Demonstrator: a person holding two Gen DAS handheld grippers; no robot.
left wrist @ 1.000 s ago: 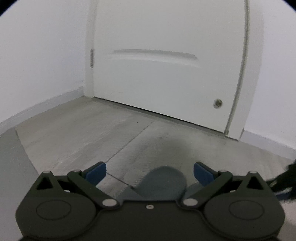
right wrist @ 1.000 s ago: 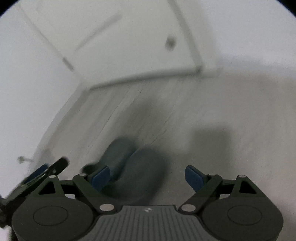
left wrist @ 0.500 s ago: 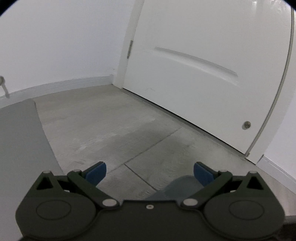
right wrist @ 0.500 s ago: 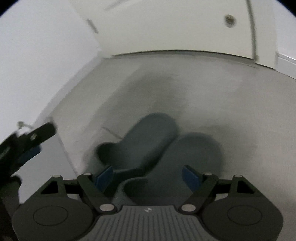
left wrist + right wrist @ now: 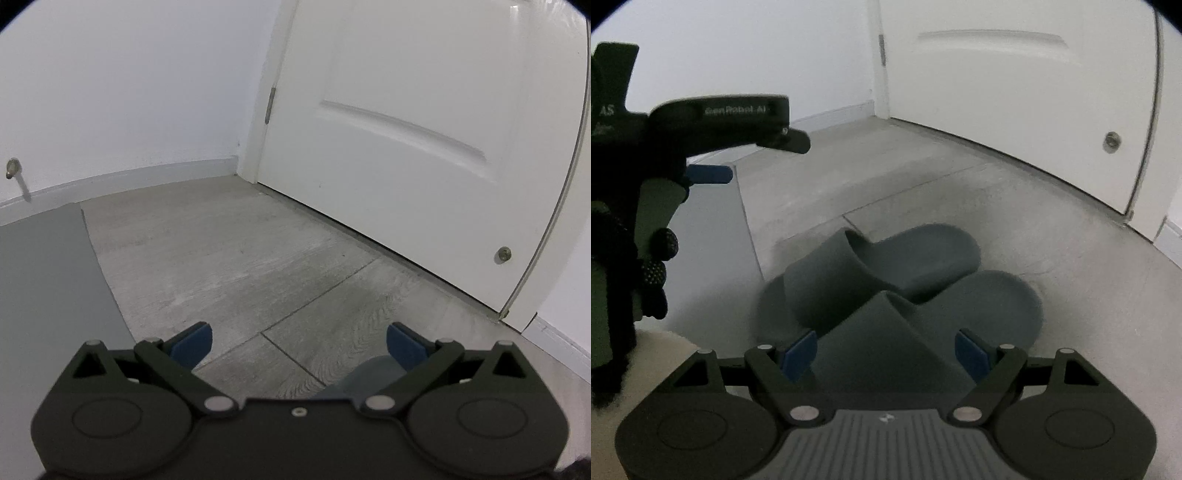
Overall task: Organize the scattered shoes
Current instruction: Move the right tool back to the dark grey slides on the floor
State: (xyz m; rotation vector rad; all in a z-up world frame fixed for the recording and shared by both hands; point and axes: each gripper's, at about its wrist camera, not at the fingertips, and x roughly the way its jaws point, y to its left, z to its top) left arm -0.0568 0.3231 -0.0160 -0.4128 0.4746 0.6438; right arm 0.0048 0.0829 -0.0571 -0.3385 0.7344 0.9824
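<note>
Two grey slide slippers (image 5: 897,280) are lying overlapped on the floor (image 5: 229,258), the right gripper (image 5: 886,350) hovering spread-jawed, the left gripper (image 5: 299,343) likewise released, empty.

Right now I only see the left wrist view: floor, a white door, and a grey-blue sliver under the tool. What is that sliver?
Observer: Part of a slipper. The right wrist view shows a whole pair, dark grey, on the floor.
Operator: Are the two apart?
Observer: No. The near slipper lies against the far slipper, with both heels toward the door.
Operator: Is the other tool holding one?
Observer: Not yet. The right tool is open, its fingers on either side of the near slipper's strap.
</note>
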